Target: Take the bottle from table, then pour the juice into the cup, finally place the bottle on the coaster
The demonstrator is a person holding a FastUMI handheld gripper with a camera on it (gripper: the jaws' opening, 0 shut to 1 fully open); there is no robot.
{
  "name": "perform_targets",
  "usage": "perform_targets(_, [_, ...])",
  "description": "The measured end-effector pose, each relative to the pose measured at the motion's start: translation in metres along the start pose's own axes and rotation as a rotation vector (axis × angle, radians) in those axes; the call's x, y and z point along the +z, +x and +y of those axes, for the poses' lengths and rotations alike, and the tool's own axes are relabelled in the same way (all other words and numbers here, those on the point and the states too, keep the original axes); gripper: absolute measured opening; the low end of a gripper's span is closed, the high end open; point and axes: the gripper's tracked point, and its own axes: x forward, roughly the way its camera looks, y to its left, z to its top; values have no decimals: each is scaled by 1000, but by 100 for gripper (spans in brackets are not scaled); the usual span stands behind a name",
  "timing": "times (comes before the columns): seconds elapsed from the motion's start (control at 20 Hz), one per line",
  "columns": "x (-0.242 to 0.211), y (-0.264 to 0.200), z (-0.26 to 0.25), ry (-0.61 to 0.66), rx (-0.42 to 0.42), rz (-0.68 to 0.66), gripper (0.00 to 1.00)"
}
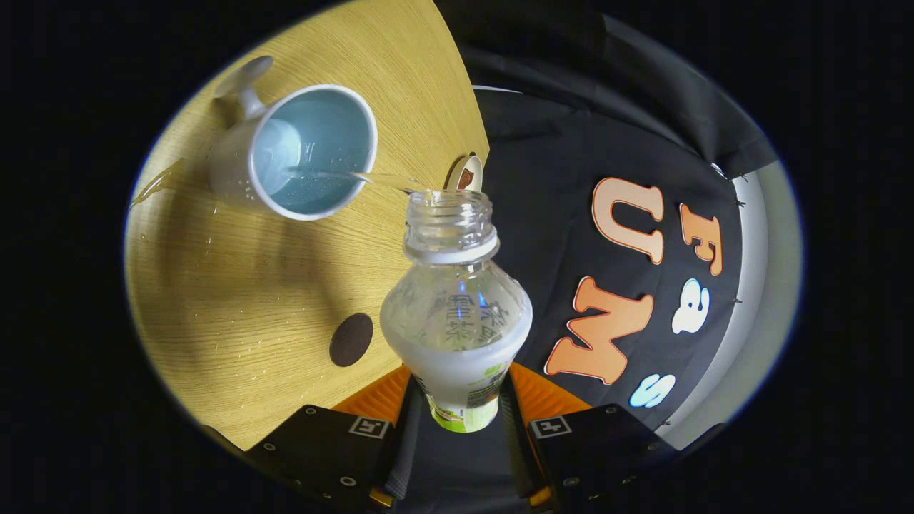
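My gripper (463, 400) is shut on a clear plastic bottle (457, 314) with a white and green label. Both fingers press on its lower body. The bottle is tipped over, its open neck pointing ahead of the fingers. A thin clear stream (357, 176) runs from its mouth into a white cup (300, 153) with a pale blue inside. The cup stands on the wooden table (235, 285) beyond the bottle's neck, with liquid pooled in it. A dark round coaster (350, 340) lies on the table close beside the bottle's shoulder.
Small wet drops and a spill patch (157, 182) lie on the wood near the cup. A small round cap-like object (465, 175) sits at the table's edge just behind the bottle's mouth. Black booth cloth (571, 143) hangs past that edge.
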Motion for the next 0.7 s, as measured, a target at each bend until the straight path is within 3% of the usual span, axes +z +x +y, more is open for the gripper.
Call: perform_targets(0.7, [5, 3, -9, -56, -5, -22, 57])
